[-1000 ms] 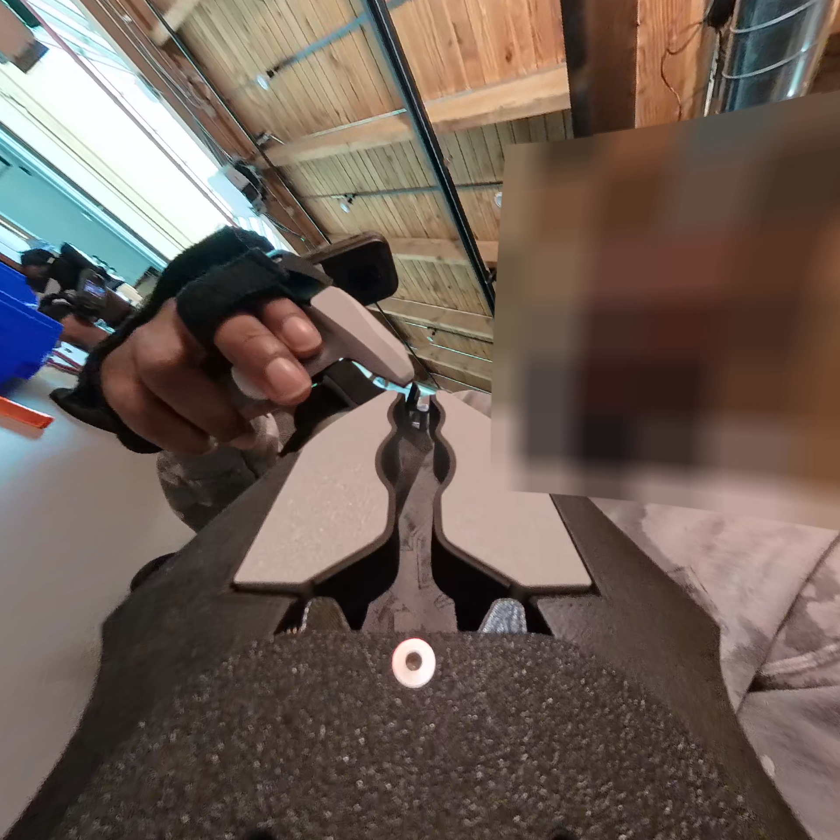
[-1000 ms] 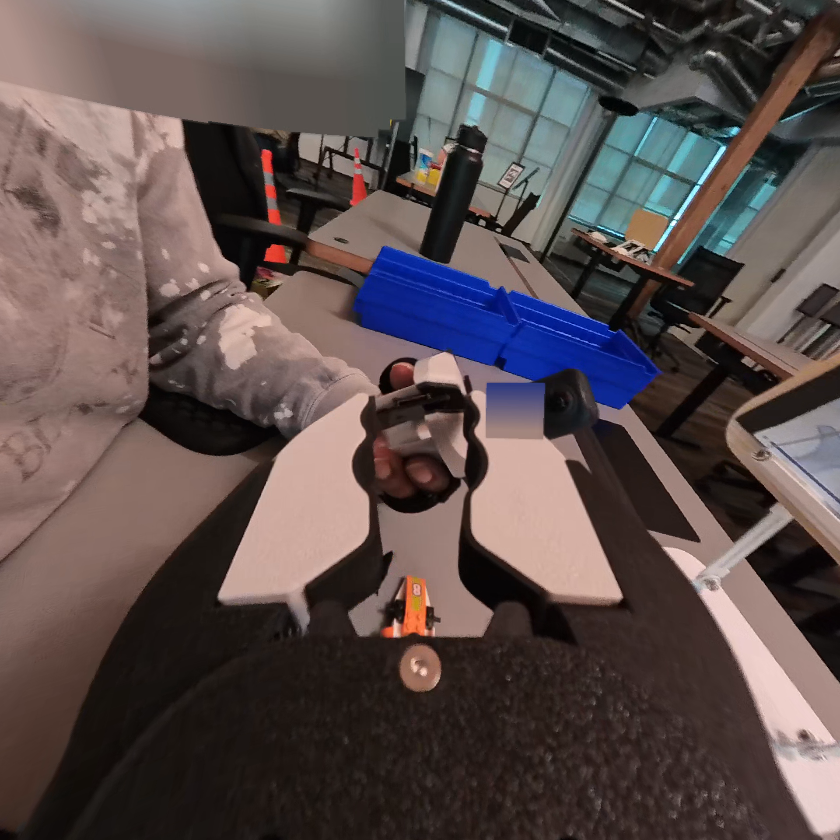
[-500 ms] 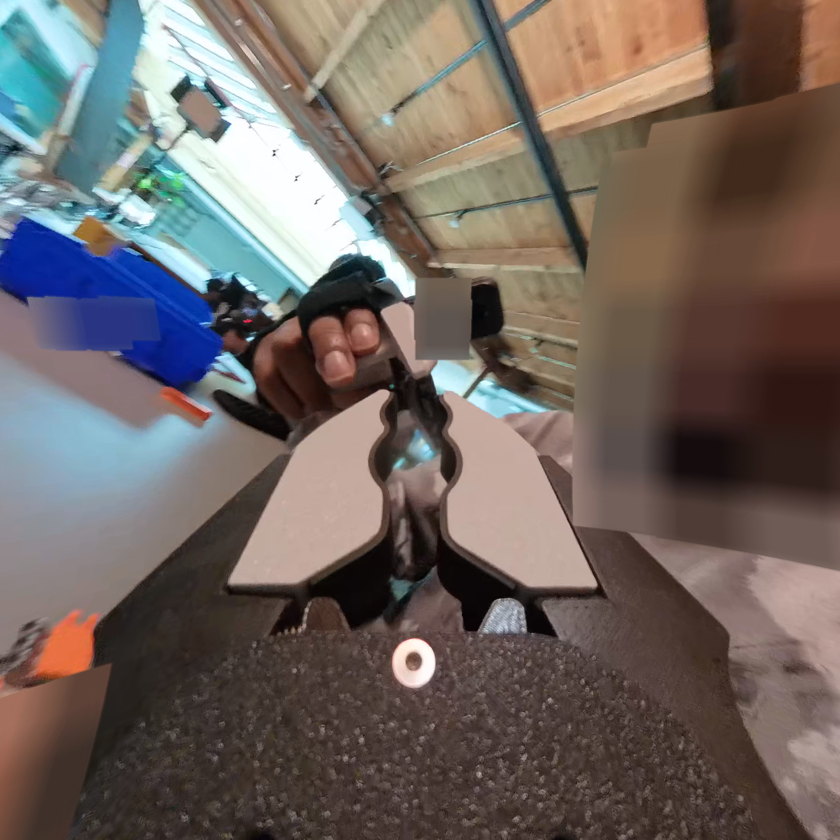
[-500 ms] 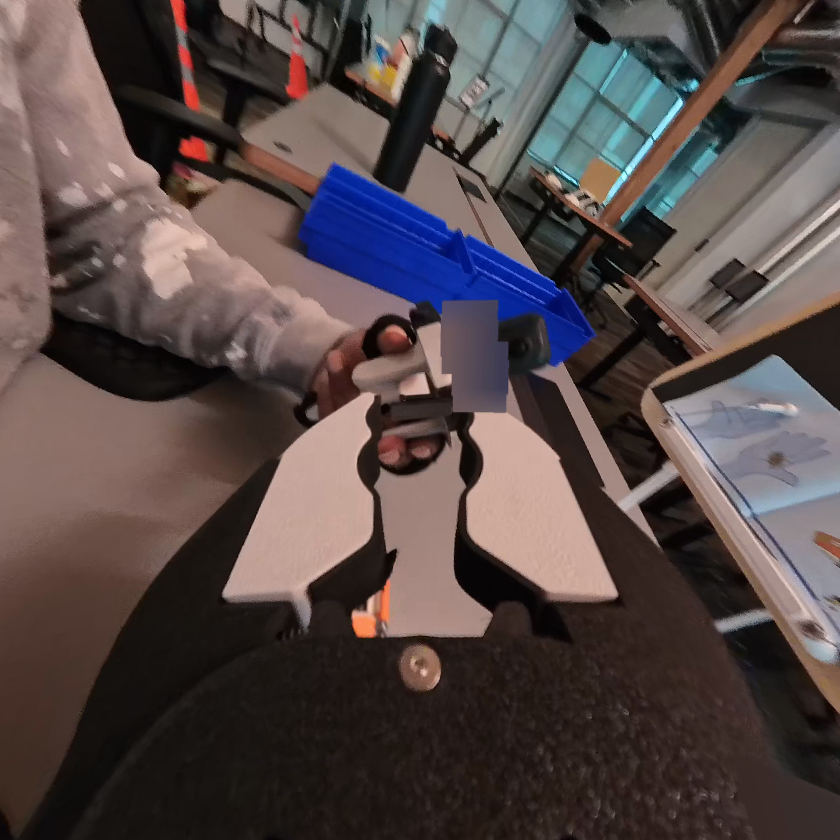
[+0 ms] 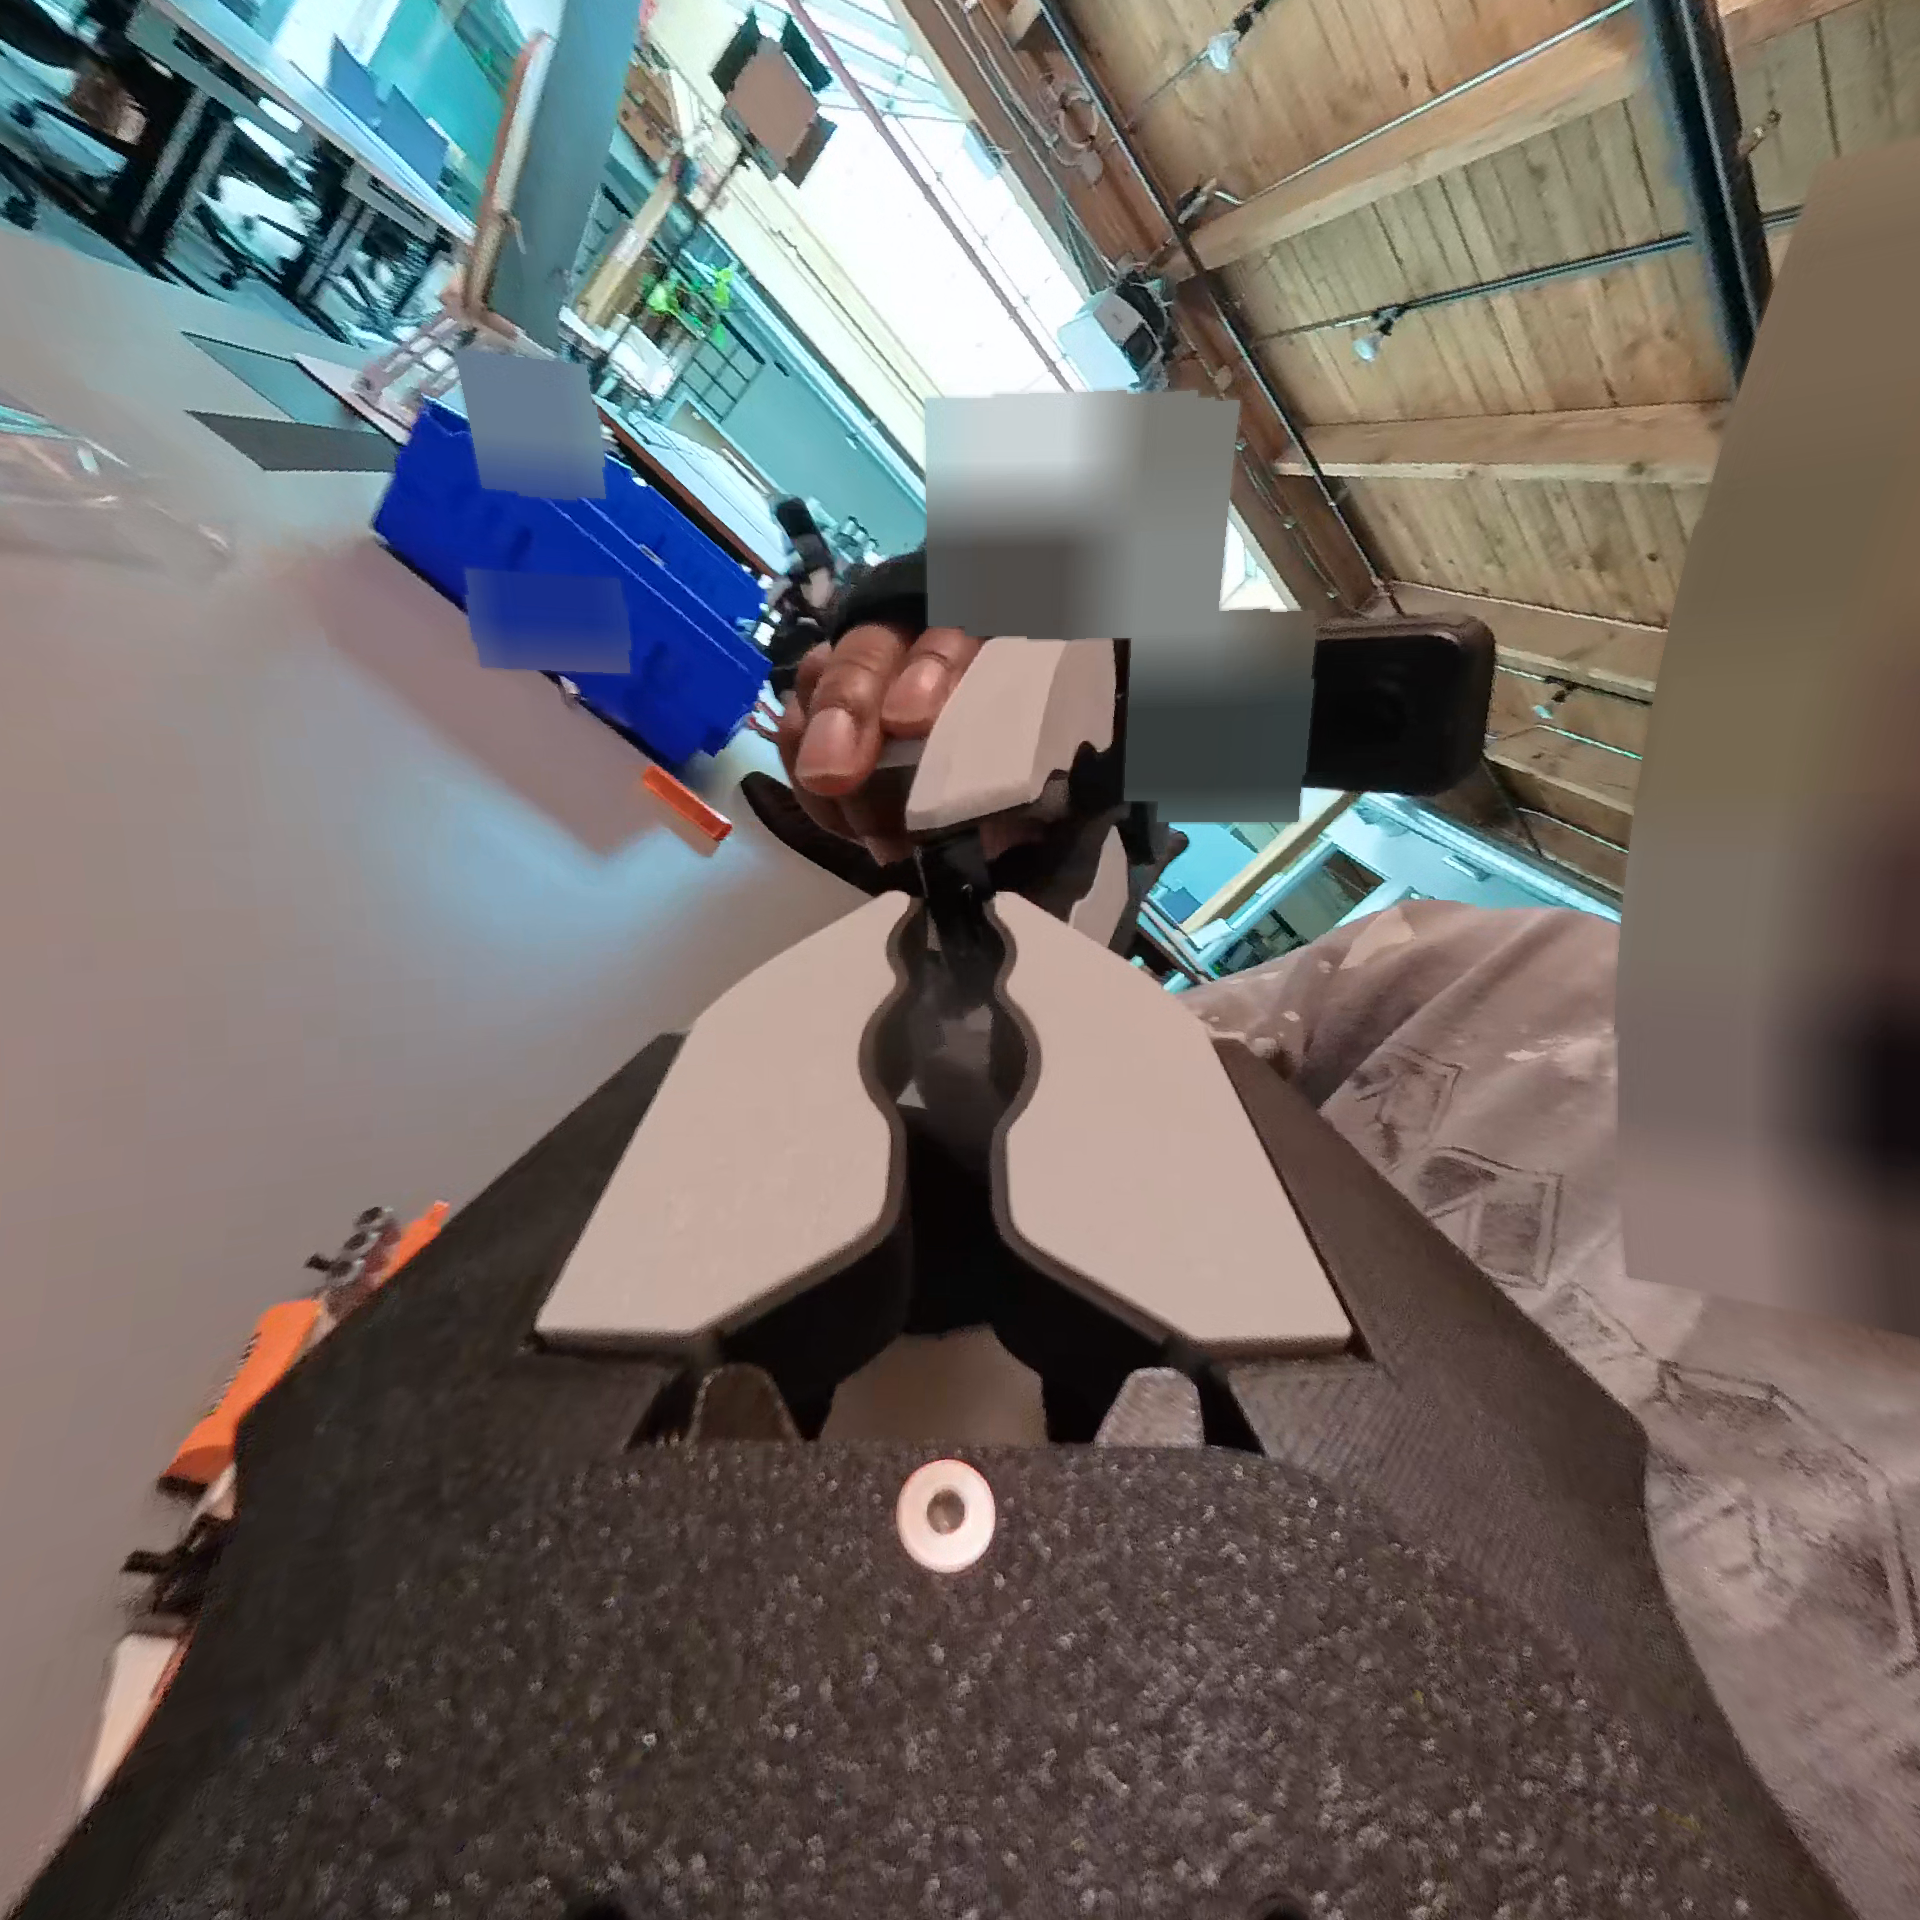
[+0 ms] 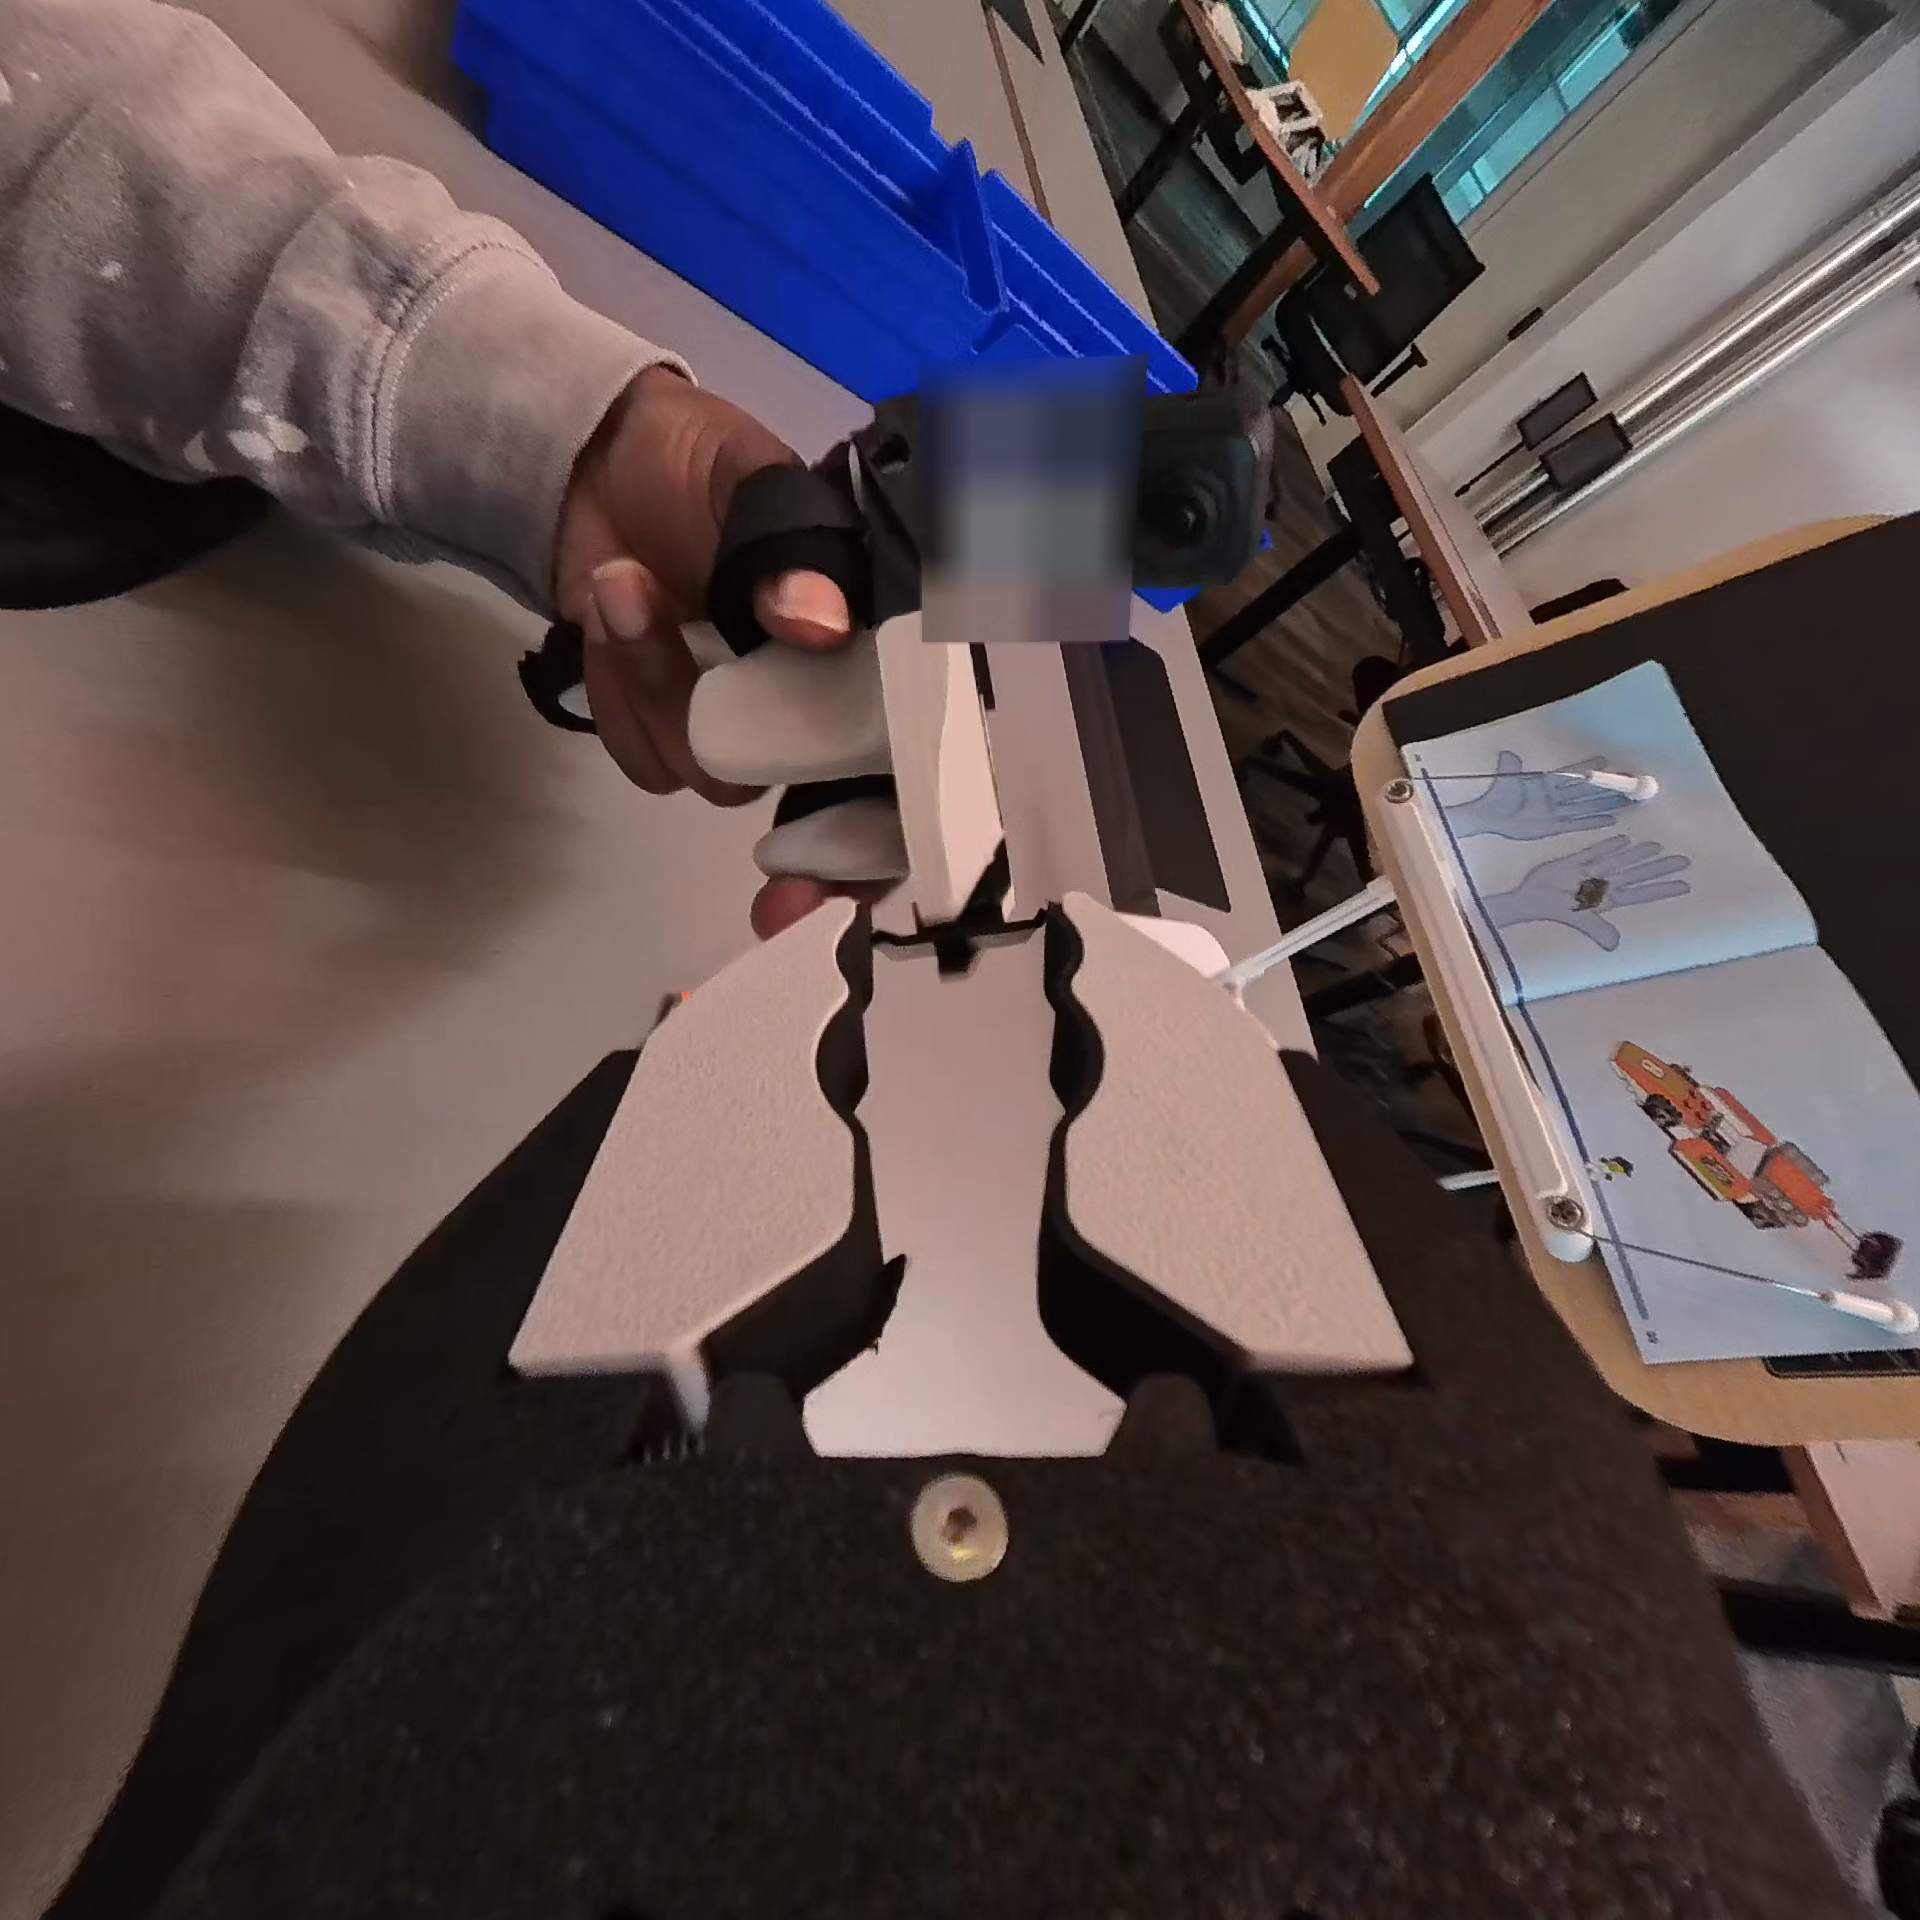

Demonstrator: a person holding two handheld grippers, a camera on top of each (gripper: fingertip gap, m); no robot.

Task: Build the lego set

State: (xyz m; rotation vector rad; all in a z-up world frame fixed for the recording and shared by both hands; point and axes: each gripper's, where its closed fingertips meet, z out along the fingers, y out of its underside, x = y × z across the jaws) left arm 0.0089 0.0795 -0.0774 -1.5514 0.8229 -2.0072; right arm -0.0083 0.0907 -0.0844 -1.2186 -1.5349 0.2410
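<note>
You are working in the air above the pale grey surface [image 5: 208, 987], with the blue plastic bins [image 5: 665, 644] far behind and the open light-blue instruction booklet [image 6: 1621, 987] on its stand at your right. Your left tongs [image 5: 951, 925] are closing almost fully on a small black lego piece [image 5: 951, 883]. Your right tongs [image 6: 958, 930] are standing partly apart, with their tips at the two ends of that piece; I cannot tell if they are pressing it. The orange lego pieces [image 5: 249, 1371] are lying on the surface, low at the left. In my judgement, you are joining or handing over a small part, so hold one side fixed, align squarely, and press gently.
</note>
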